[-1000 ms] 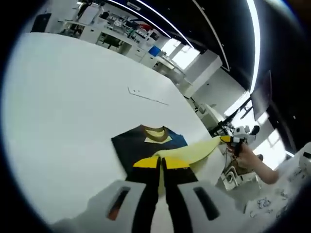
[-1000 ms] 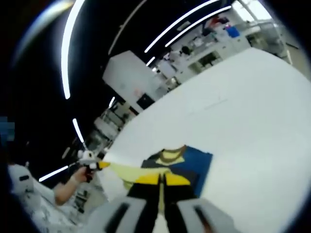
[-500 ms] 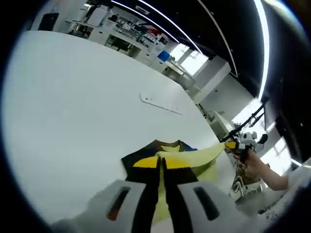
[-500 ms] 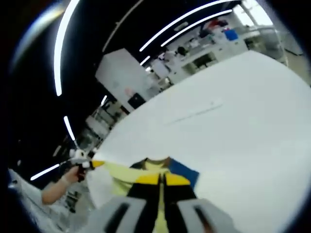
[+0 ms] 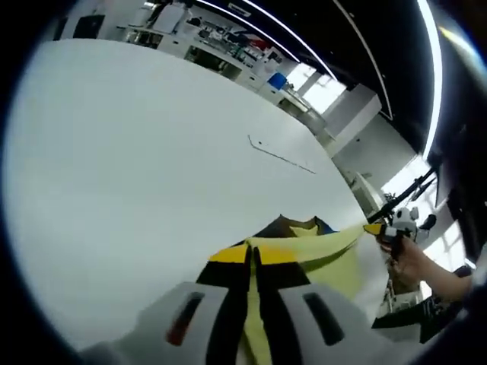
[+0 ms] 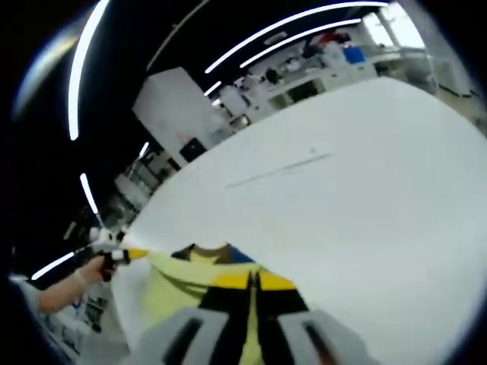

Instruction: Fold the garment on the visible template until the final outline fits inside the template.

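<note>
We are holding the garment (image 5: pixel 319 255) lifted off the white worktop (image 5: pixel 129 167), its yellow underside stretched between our two claws while its dark blue collar end is lying on the worktop just beyond. In the left gripper view, the left claw (image 5: pixel 252 255) is pinching the yellow cloth, jaws pressed together with the fabric running down between them. The right claw (image 5: pixel 374 228) is showing at the far end of the taut edge, gripped by a hand (image 5: pixel 407 262). In the right gripper view, the right claw (image 6: pixel 252 281) is likewise clamping the yellow garment (image 6: pixel 179 281), jaws together; the left claw (image 6: pixel 135 254) is coming in from the left. A thin template line (image 5: pixel 281 156) is lying farther out on the worktop, well apart from the garment. Lab benches (image 5: pixel 205 49) are standing beyond the worktop.
</note>
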